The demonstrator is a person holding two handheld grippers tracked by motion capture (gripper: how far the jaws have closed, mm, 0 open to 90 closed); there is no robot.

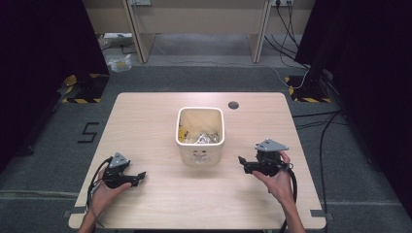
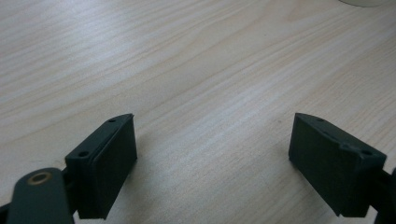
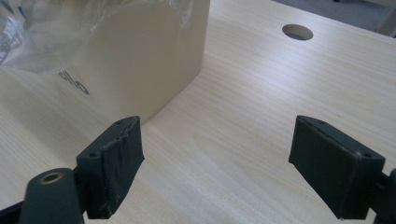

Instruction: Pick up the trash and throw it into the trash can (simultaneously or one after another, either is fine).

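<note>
**Cream bin mid-bench, both grippers released**

Cream bin (image 1: 200, 135) upright at mid-bench, between the two grippers and a little beyond both. Inside it, crumpled clear plastic (image 1: 206, 137) and a scrap of yellow. Dark marking on the wall facing the person. From the right gripper view, same bin (image 3: 140, 70) ahead and to the left of the jaws, near but apart from them, clear plastic spilling over its rim at upper left.

Right gripper (image 1: 241, 160) low over the bench (image 1: 145, 116), held in the right hand (image 1: 278, 180), jaws pointing toward the bin. Released: jaws spread wide, bare wood between them, nothing gripped. Grey three-cornered plate on top; black cable trailing back beside the forearm.

Left gripper (image 1: 141, 175) on the other side of the bin, held in the left hand (image 1: 104, 190), jaws pointing inward across the bench. Also released: jaws far apart over bare wood grain (image 2: 210, 116), holding nothing.

Round hole (image 1: 233, 105) in the bench, beyond the right gripper and past the bin; ahead and to the right in the right gripper view (image 3: 297, 31).
</note>
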